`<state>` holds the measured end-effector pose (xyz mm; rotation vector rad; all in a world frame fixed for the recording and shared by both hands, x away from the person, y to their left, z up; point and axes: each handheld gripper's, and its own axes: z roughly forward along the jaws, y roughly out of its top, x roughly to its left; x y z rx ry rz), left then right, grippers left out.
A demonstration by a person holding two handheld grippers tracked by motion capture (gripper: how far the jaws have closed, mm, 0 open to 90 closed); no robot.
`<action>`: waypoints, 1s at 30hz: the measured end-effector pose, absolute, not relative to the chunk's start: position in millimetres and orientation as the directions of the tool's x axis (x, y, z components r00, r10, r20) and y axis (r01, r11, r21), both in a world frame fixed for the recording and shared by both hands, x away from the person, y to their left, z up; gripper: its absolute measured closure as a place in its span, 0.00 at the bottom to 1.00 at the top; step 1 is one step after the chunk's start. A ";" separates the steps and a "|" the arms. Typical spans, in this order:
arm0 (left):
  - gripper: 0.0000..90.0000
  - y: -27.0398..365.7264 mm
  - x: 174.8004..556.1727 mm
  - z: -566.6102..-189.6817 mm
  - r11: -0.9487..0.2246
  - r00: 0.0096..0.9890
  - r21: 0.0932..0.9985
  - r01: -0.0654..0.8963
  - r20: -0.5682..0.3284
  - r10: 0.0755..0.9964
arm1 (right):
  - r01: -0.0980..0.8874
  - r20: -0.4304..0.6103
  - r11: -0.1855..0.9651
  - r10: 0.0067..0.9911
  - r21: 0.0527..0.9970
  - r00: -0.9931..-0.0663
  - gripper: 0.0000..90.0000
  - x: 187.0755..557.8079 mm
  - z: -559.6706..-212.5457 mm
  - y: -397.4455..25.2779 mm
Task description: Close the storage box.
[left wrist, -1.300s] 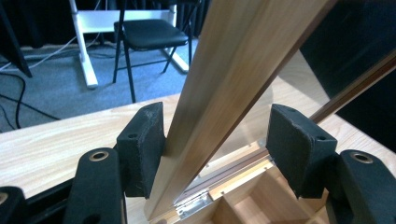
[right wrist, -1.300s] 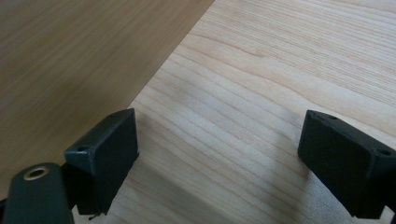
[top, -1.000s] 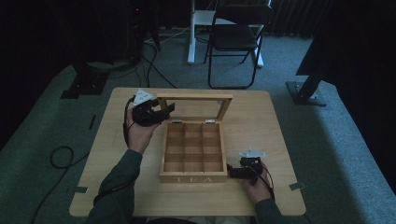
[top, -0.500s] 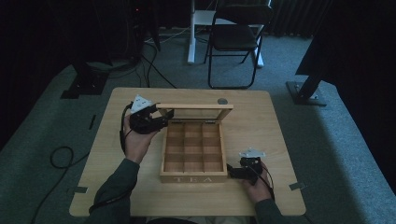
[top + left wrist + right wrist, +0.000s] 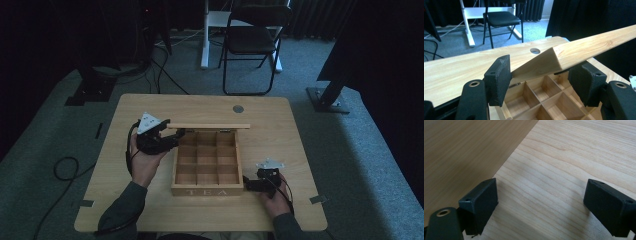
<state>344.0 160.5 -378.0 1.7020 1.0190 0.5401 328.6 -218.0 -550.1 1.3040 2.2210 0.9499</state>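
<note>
A wooden tea box (image 5: 206, 191) with several bare compartments sits mid-table. Its hinged lid (image 5: 210, 126) stands raised over the back edge and looks edge-on from the high view. My left gripper (image 5: 175, 136) is at the lid's left end. In the left gripper view the lid (image 5: 589, 47) passes between the spread jaws of this gripper (image 5: 541, 72), and the left pad (image 5: 499, 77) is against it. My right gripper (image 5: 248, 184) lies on the table beside the box's front right corner. It is open (image 5: 541, 195), with the box wall (image 5: 461, 152) just to its left.
The light wooden table (image 5: 150, 210) has a round cable hole (image 5: 238, 108) behind the box. A black folding chair (image 5: 252, 40) and a white desk leg stand beyond the far edge. Cables lie on the floor at left.
The lid has swung forward from leaning back to about upright. My left gripper came toward the person with it. The right gripper has stayed put.
</note>
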 end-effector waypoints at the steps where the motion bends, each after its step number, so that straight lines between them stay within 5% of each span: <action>1: 0.39 160.5 343.0 -378.5 -0.107 0.538 0.922 0.372 -0.120 0.834 | 0.606 0.004 0.336 0.873 0.721 -0.488 0.13 328.5 -550.1 -218.0; 30: 0.38 158.4 315.3 -398.6 -0.118 0.528 0.908 0.401 -0.124 0.840 | 0.606 0.006 0.334 0.873 0.722 -0.488 0.13 328.5 -550.2 -217.9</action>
